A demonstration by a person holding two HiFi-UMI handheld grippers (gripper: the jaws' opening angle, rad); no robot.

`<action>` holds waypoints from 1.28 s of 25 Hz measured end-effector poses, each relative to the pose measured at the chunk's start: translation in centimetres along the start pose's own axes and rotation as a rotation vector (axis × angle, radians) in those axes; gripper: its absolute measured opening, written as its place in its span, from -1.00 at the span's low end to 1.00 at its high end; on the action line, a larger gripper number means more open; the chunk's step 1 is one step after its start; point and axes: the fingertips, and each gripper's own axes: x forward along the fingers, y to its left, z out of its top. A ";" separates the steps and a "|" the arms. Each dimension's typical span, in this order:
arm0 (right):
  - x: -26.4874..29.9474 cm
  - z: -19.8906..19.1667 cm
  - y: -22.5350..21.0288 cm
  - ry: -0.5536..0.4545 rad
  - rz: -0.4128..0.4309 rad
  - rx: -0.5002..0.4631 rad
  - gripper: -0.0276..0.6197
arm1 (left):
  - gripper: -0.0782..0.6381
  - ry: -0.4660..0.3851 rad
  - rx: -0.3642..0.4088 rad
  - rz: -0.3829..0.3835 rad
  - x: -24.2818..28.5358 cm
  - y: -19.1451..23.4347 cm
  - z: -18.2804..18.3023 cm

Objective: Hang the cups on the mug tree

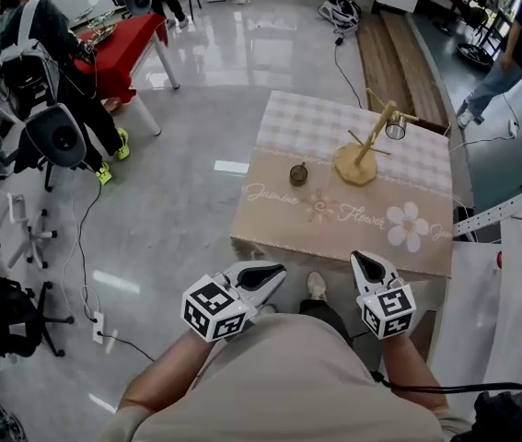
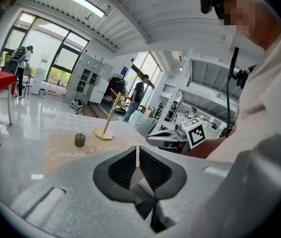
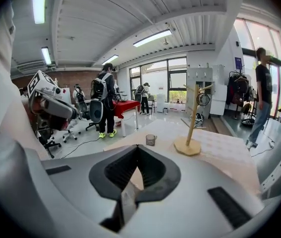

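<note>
Head view: left gripper [image 1: 266, 278] and right gripper [image 1: 365, 263] hover by the near edge of the surface [image 1: 334, 239], jaws clenched together, empty. One cup [image 1: 298, 174] stands on the surface near the mug tree [image 1: 368, 151] — a second cup [image 1: 395, 129] hangs from its peg.

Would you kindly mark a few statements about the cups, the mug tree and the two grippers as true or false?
1. A hanging cup is on the mug tree. True.
2. The second cup lies on the floor. False: the standing cup is upright on the table, left of the tree's base in the head view.
3. The right gripper holds a cup. False: the right gripper is shut with nothing between its jaws.
4. The left gripper is shut and empty. True.
</note>
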 end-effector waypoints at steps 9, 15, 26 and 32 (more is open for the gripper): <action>-3.2 -1.6 5.3 0.006 0.022 0.000 -0.87 | -0.71 0.030 0.054 -0.062 -1.3 -2.0 -1.4; -4.4 -2.4 6.6 -0.001 0.003 0.013 -0.87 | -0.71 0.043 0.068 -0.081 -1.9 -2.5 -2.1; -6.1 -2.3 8.1 -0.017 -0.009 0.017 -0.87 | -0.71 0.042 0.086 -0.096 -2.8 -3.9 -2.5; -5.9 -2.0 9.0 -0.018 0.004 0.010 -0.87 | -0.71 0.046 0.084 -0.089 -3.8 -3.5 -2.8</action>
